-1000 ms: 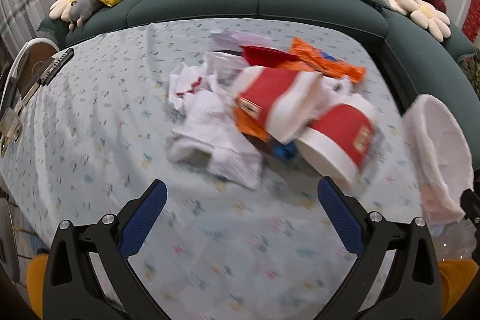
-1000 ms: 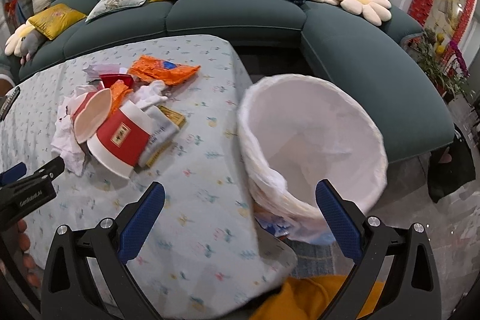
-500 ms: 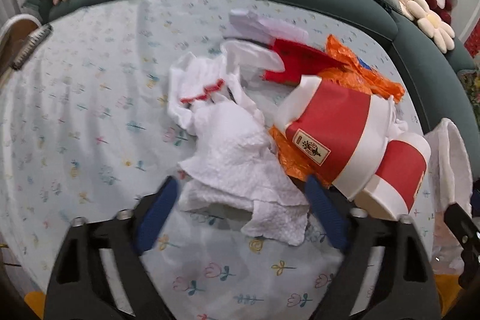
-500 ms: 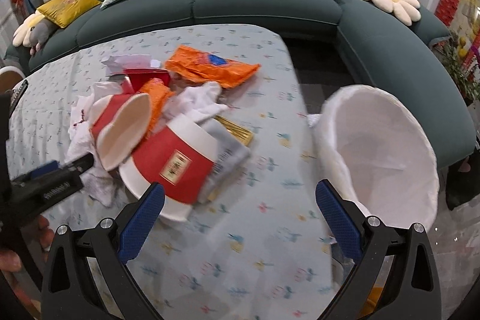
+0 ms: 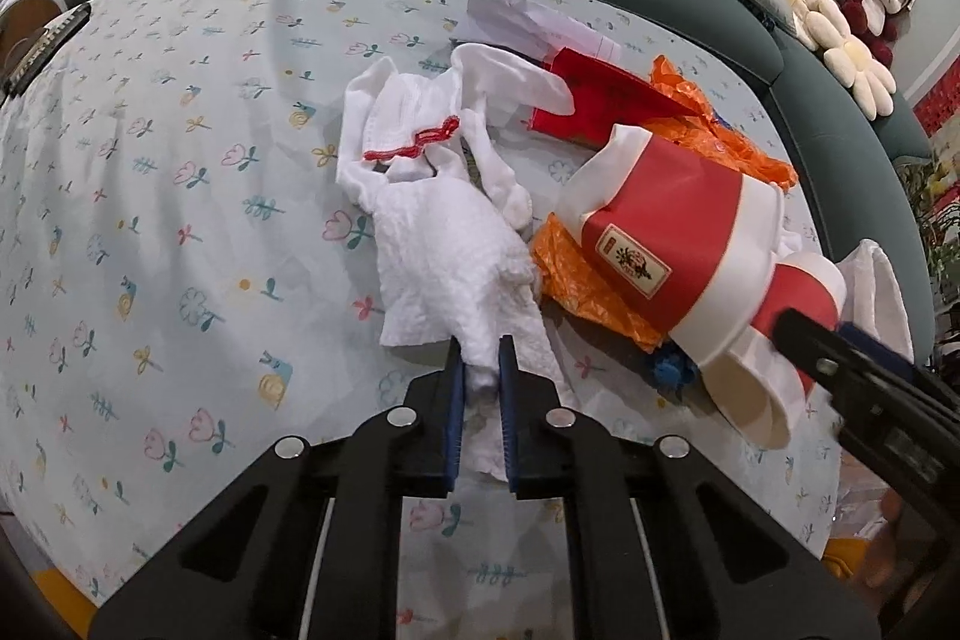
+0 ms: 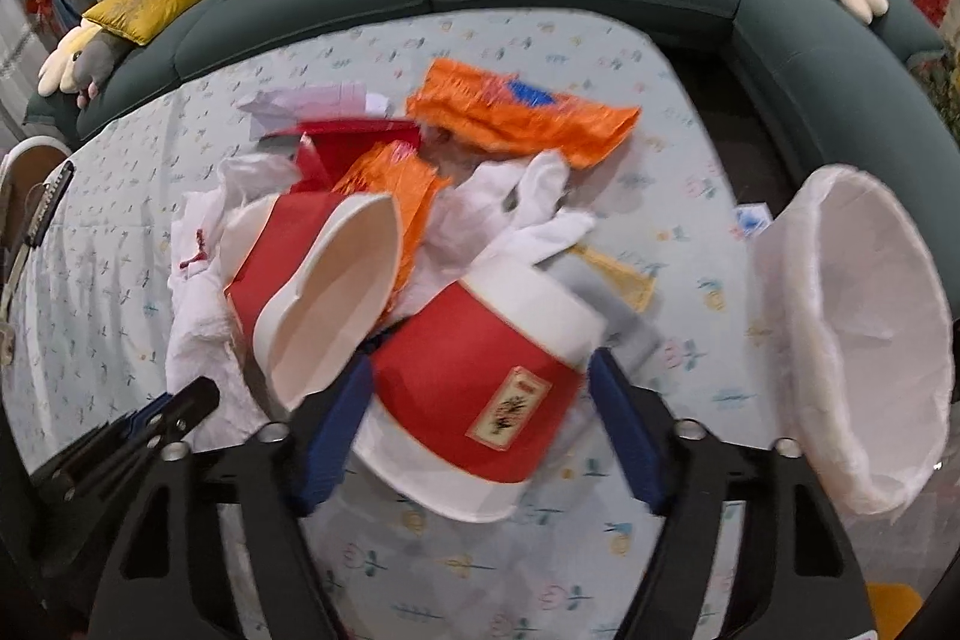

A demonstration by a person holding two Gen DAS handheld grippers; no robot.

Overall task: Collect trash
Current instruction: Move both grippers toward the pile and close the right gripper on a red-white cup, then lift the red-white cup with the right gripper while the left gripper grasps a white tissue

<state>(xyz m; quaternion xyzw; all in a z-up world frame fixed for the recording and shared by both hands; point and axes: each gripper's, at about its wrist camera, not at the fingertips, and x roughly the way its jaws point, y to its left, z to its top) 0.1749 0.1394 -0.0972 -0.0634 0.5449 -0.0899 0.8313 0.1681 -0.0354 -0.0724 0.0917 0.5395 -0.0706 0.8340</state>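
Your left gripper (image 5: 480, 388) is closing, pinched on the white paper towel's (image 5: 444, 244) near corner, while your right gripper (image 6: 480, 424) is closing around the nearer red paper cup (image 6: 474, 388), pads not quite touching, on the floral tablecloth (image 5: 180, 196), white-lined bin (image 6: 864, 340) to the right.

left tool (image 5: 479, 370): wide, now closing on white tissue (image 5: 447, 268) | right tool (image 6: 477, 394): came from bin, closing around red cup (image 6: 474, 388)

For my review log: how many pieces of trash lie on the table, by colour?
Red-and-white paper cups: 2
Orange wrappers: 2
White tissues and cloth: 2
Red paper: 1
White paper: 1
Total: 8
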